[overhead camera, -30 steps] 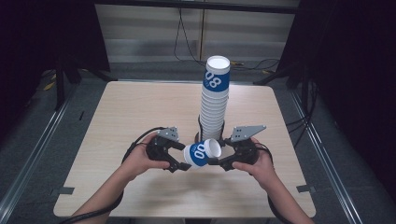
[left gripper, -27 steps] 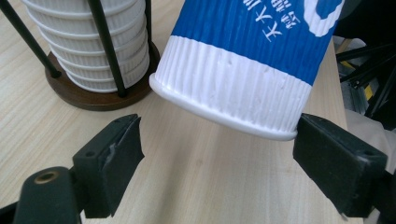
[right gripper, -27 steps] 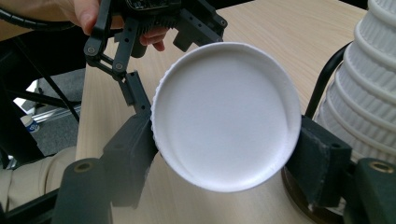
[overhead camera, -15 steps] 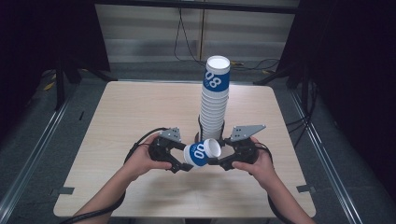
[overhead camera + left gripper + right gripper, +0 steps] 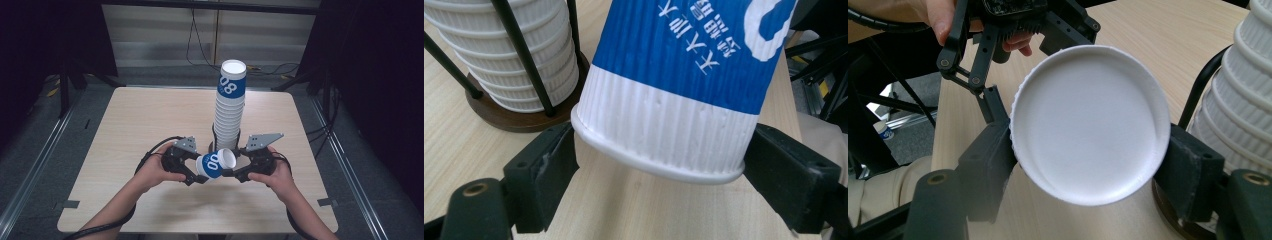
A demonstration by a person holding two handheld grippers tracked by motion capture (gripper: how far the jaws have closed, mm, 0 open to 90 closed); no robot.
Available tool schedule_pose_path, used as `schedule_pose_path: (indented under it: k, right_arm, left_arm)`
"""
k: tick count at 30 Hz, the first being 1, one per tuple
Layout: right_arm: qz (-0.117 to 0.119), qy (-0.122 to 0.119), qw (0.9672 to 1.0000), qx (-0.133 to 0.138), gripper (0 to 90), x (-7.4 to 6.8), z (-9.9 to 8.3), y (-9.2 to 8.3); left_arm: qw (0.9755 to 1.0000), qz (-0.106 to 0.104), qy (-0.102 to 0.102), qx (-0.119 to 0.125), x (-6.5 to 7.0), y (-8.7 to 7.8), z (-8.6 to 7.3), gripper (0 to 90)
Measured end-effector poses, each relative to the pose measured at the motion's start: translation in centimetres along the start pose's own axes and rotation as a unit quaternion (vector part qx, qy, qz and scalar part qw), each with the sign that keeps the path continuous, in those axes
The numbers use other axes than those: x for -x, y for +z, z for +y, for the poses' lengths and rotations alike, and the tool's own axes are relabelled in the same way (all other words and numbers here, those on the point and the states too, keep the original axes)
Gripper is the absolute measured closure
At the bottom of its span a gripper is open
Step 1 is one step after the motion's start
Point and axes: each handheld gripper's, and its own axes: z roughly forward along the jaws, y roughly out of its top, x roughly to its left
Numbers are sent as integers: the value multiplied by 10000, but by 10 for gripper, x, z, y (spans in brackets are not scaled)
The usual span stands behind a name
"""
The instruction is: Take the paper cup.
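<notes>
A blue and white ribbed paper cup (image 5: 215, 164) lies on its side just above the table, held between both grippers near the front. In the left gripper view my left gripper (image 5: 659, 160) is shut on the cup (image 5: 684, 90), with a jaw pressed against each side of its white rimmed end. My right gripper (image 5: 1088, 160) grips the opposite end, a plain white disc (image 5: 1090, 120) facing its camera. In the high view the left gripper (image 5: 197, 175) and right gripper (image 5: 232, 172) face each other across the cup.
A tall stack of matching cups (image 5: 230, 107) stands right behind the grippers in a black wire holder with a dark wooden base (image 5: 519, 117). The stack (image 5: 1243, 100) is close to the right gripper's right jaw. The wooden table (image 5: 145, 120) spreads out to the left.
</notes>
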Motion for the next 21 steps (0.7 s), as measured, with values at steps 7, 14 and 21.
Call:
schedule_pose_path:
  k: [7,14,21]
  right_arm:
    - [7,10,10000,-7,283,0,0,0]
    - [19,7,10000,-20,283,0,0,2]
    - [37,-22,10000,-42,283,-1,1,3]
  left_arm:
    - [10000,35,59,-39,1,1,2,149]
    - [9998,9,200,-98,-1,0,5,146]
    - [9998,-2,170,-120,1,0,6,140]
